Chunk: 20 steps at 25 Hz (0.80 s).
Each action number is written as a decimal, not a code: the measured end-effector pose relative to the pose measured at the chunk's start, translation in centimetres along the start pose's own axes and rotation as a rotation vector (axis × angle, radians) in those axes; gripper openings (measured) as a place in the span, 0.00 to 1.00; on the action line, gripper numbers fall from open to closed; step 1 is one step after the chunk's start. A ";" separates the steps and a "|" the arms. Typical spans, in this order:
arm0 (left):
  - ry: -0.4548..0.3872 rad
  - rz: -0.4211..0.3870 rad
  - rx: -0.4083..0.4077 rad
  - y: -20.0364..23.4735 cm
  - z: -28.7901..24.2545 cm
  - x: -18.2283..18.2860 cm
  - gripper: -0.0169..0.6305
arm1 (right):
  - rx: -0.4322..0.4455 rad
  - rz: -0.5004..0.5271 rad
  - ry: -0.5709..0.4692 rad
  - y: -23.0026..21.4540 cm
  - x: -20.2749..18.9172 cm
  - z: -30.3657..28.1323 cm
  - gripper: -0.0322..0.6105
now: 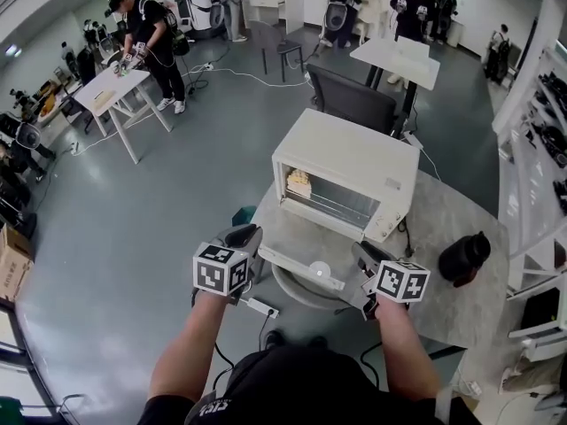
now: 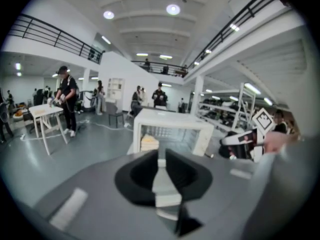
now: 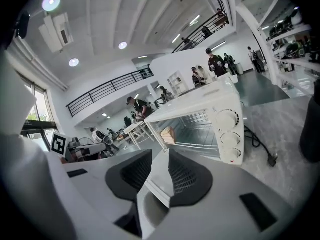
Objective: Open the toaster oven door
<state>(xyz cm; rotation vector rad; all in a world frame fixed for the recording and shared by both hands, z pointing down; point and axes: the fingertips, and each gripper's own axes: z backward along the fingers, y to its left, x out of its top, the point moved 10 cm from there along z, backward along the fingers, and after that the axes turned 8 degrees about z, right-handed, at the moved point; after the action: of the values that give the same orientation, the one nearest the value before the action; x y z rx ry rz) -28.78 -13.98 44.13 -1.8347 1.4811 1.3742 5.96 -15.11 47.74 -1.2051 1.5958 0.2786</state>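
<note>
The white toaster oven (image 1: 345, 171) stands on a round marble table (image 1: 443, 211). Its door (image 1: 301, 268) hangs open and lies flat toward me, and a piece of bread (image 1: 299, 183) sits on the rack inside. My left gripper (image 1: 244, 235) hovers by the door's left front corner, its jaws a narrow gap apart with nothing in them. My right gripper (image 1: 368, 255) is raised at the door's right front corner, open and empty. In the left gripper view the oven (image 2: 172, 131) lies straight ahead. The right gripper view shows its knobs (image 3: 231, 134) and the bread (image 3: 169, 134).
A black rounded object (image 1: 463, 257) sits on the table to the right of the oven, and the oven's cord (image 3: 260, 144) trails there. A dark chair (image 1: 350, 100) stands behind the oven. A power strip (image 1: 261, 307) lies on the floor below. People work at tables farther off.
</note>
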 end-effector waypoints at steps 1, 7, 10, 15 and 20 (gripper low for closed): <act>-0.016 -0.006 -0.006 0.1 0.3 0.7 0.10 | -0.003 0.008 -0.014 0.4 0.6 -0.1 0.20; -0.117 -0.040 -0.027 0.8 0.9 3.9 0.08 | 0.015 0.089 -0.083 2.5 4.0 -0.5 0.11; -0.175 -0.013 -0.031 1.2 1.5 5.1 0.07 | 0.032 0.130 -0.140 3.6 6.0 -0.1 0.10; -0.286 0.018 -0.012 1.6 3.5 6.8 0.05 | 0.034 0.249 -0.275 5.1 9.0 2.0 0.05; -0.365 0.010 0.054 1.6 4.2 6.8 0.04 | 0.044 0.340 -0.410 5.2 9.5 3.8 0.04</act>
<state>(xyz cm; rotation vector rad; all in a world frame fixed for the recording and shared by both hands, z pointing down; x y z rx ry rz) -32.40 -14.54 36.84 -1.4483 1.3230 1.5578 4.75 -15.32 36.29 -0.7744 1.4254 0.6612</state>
